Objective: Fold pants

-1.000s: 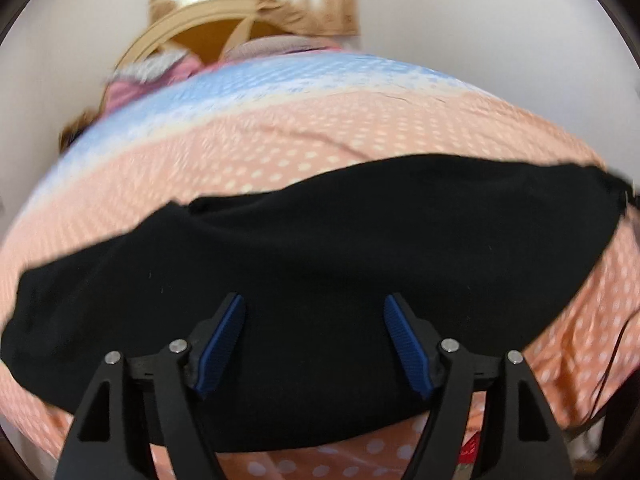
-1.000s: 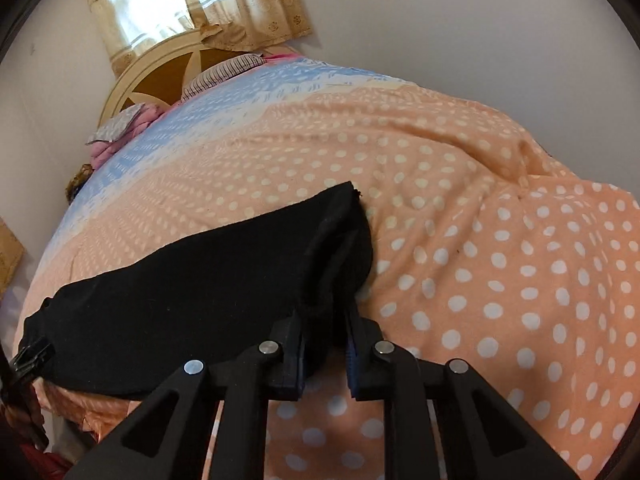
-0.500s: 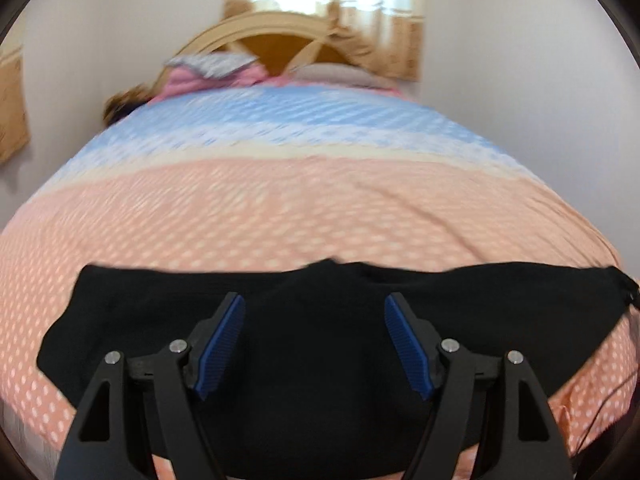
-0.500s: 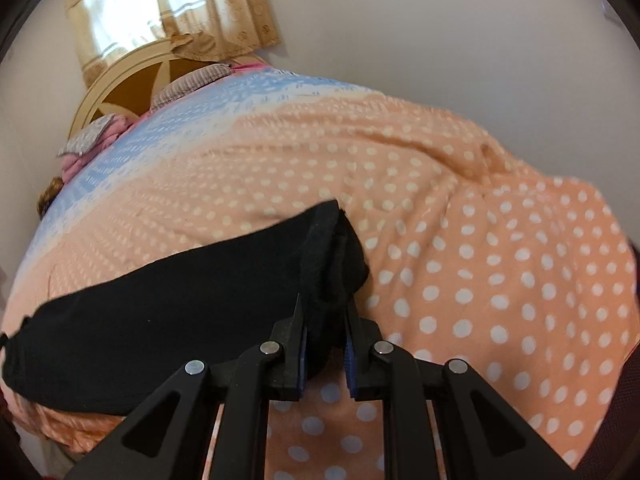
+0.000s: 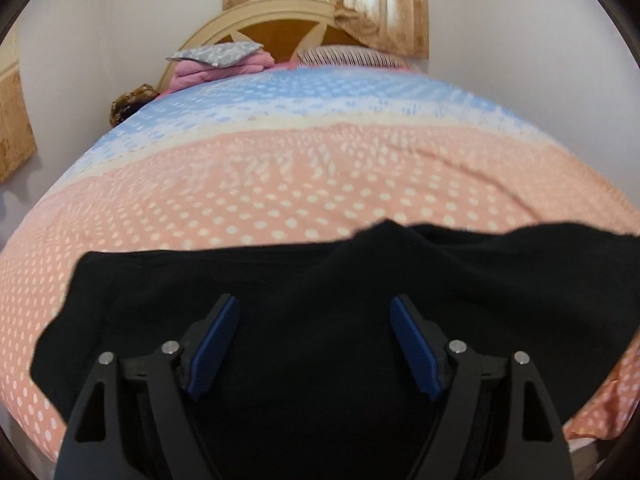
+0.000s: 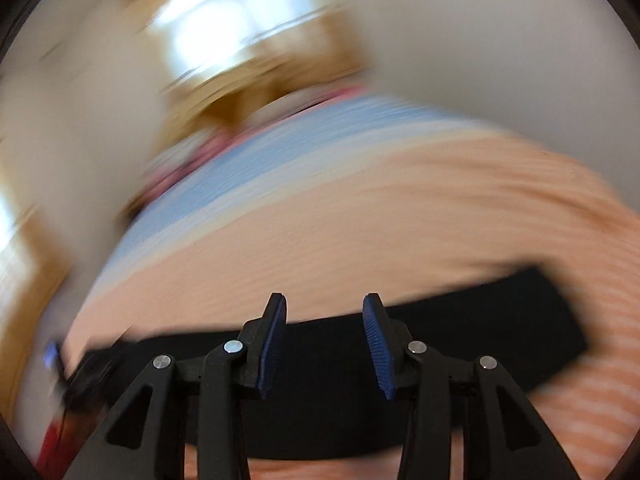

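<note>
Black pants (image 5: 320, 276) lie flat across the near end of the bed, stretching left to right, with a small peak in their far edge. My left gripper (image 5: 316, 320) is open above the middle of the pants, holding nothing. In the right wrist view, which is heavily blurred, the pants (image 6: 480, 320) lie as a dark band across the bed. My right gripper (image 6: 324, 312) is open and empty above their far edge.
The bed has an orange polka-dot sheet (image 5: 280, 192) with a blue band farther back. Pink folded bedding and a grey pillow (image 5: 216, 60) sit by the wooden headboard (image 5: 276, 24). White walls close both sides. A curtained window is behind the headboard.
My right gripper has let go of the pants end, opened, and swung away fast. My left gripper stays open and has shifted slightly over the pants.
</note>
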A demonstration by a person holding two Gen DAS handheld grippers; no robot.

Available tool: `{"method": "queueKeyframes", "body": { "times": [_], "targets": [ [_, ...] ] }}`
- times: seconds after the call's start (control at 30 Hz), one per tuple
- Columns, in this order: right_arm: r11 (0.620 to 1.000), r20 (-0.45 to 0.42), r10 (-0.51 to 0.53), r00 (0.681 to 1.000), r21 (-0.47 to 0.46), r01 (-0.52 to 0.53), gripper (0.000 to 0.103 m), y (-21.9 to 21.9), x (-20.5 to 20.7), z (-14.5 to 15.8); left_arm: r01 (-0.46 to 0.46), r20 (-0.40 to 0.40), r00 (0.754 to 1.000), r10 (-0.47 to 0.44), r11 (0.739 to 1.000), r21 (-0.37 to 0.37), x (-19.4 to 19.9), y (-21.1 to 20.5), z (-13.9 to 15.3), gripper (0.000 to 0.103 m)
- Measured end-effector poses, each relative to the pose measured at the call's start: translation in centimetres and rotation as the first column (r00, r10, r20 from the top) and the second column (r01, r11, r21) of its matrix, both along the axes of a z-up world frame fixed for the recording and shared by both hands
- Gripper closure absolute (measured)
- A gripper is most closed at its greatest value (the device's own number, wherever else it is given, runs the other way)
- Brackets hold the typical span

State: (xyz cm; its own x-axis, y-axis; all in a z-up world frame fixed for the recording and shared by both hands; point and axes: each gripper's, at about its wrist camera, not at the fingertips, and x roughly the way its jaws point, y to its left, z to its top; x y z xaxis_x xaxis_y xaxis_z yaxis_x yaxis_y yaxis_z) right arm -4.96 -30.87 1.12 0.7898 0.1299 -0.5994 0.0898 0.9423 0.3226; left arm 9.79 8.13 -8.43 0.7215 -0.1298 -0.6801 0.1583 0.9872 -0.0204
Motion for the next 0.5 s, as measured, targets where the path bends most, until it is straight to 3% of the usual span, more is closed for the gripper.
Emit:
{"method": "queueKeyframes", "body": {
  "times": [0.1,0.17,0.23,0.33,0.4,0.5],
  "targets": [
    [0.953,-0.037,0.302,0.953,0.022,-0.301,0.061,8.8,5.9,-1.4,-0.052,0.024,0.998,0.053,0.999,-0.009,-0.4,3.0,1.2,0.023],
    [0.885,-0.057,0.466,0.883,0.036,-0.465,0.061,14.6,9.4,-2.5,-0.113,0.036,0.993,0.113,0.994,0.009,-0.6,5.5,1.5,0.023],
    [0.798,-0.092,0.601,0.794,0.005,-0.603,0.061,20.6,12.6,-3.8,-0.175,0.050,0.984,0.173,0.984,0.039,-1.1,7.9,1.3,0.023],
    [0.706,-0.155,0.697,0.701,-0.030,-0.708,0.061,25.9,15.6,-5.8,-0.272,0.050,0.962,0.269,0.958,0.094,-1.0,10.7,0.0,0.023],
    [0.666,-0.190,0.731,0.655,-0.007,-0.746,0.061,27.6,16.9,-7.1,-0.314,-0.007,0.949,0.316,0.944,0.100,-0.4,12.2,-1.8,0.022],
    [0.614,-0.267,0.768,0.583,0.046,-0.788,0.061,29.3,17.8,-9.1,-0.361,-0.060,0.932,0.359,0.932,-0.024,-0.1,13.7,-3.2,0.020]
  ]
}}
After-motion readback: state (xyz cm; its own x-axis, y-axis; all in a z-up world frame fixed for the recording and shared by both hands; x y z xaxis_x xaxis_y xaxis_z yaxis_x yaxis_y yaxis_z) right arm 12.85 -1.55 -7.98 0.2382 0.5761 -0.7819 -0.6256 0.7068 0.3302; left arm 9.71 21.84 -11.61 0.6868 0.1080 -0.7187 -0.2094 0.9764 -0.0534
